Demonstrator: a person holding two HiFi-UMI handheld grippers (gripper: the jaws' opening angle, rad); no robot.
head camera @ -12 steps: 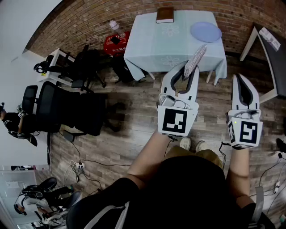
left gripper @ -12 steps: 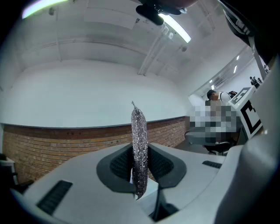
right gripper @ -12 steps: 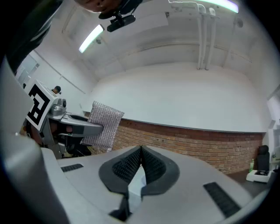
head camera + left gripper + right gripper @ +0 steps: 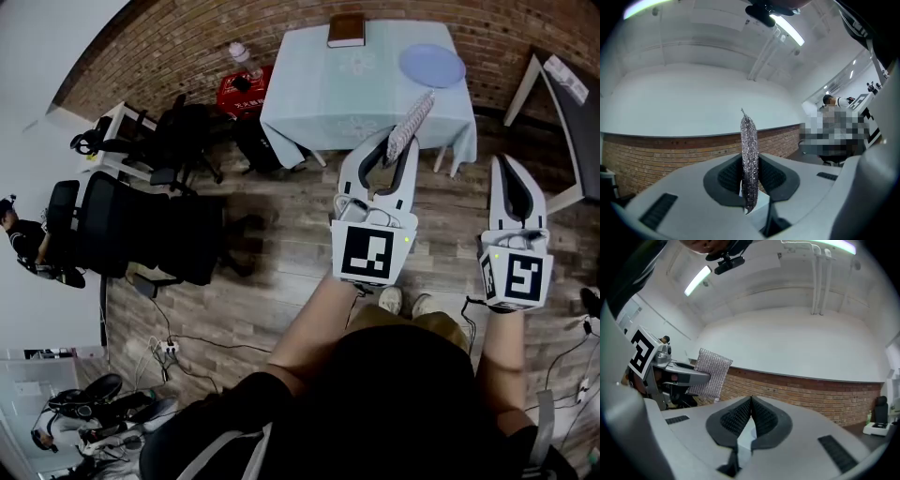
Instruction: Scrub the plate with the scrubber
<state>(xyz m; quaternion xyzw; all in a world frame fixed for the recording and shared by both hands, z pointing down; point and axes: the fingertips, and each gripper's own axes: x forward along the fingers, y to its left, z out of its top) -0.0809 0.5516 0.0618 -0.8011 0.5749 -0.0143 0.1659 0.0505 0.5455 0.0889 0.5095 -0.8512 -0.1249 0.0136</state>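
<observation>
At the centre of the head view, the left gripper (image 4: pixel 389 150) is clamped on the scrubber (image 4: pixel 411 125), a flat piece of silvery mesh pinched edge-on between the closed pads and standing out toward 1 o'clock. The right gripper (image 4: pixel 506 173), at 3 o'clock from the left one, has its jaws pressed together with nothing between them.

Compared with the head view half a second earlier, almost nothing has altered. Both grippers keep their places, the right one perhaps a shade lower, and the scrubber leans at the same angle. The only clear difference is a bystander at the room's 9 o'clock edge, who has shifted position. Judged from this, the task is at a pause: the tool is secured but scrubbing has not begun.

The plate (image 4: pixel 432 67), pale blue, lies untouched at the right-hand end of the cloth-covered table (image 4: pixel 309 94), well apart from both grippers at 12 to 1 o'clock from them. A brown book (image 4: pixel 346 30) lies at the table's far edge.

Both forearms reach forward from the torso, roughly parallel, with the marker cubes facing the head camera and the jaws pointing toward 12 o'clock. Each gripper view shows brick wall and ceiling, not the tabletop, so the jaws appear held level or tipped upward.
</observation>
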